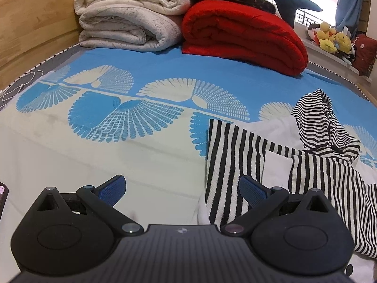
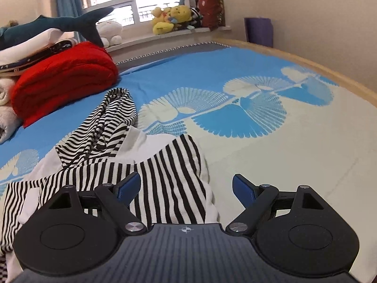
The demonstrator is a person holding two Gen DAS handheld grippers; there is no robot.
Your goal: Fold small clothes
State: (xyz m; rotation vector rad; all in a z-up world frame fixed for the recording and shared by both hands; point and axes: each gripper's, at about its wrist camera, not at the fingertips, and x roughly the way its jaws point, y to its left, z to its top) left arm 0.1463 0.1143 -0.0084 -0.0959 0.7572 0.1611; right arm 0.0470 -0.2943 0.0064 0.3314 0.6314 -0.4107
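**Left wrist and right wrist views: striped garment between two open grippers**

Left wrist view shows the left gripper [image 1: 182, 192] at the bottom of the frame with its blue-padded fingers [image 1: 113, 192] spread wide apart, holding nothing. The black-and-white striped garment [image 1: 294, 165] lies crumpled at the lower right of the frame on the blue and cream bedspread [image 1: 141, 75]; its near edge sits just in front of the right-hand finger. Only this view shows the folded cream quilts [image 1: 127, 16] at the upper left, the wooden bed frame [image 1: 35, 23] beside them, and a dark object cut off at the left edge.

Right wrist view puts the same garment [image 2: 165, 172] at the lower left and centre, partly between the fingers of the right gripper [image 2: 186, 189], which also stand wide apart and grip nothing. Only this view shows the plush shark [image 2: 59, 26], a purple object [image 2: 259, 30] against the wall at the upper right, and the bed's far wooden edge.

Both views take in the folded red blanket [image 1: 245, 35] [image 2: 66, 82] and the yellow plush toys [image 1: 334, 39] [image 2: 172, 18] on the windowsill.
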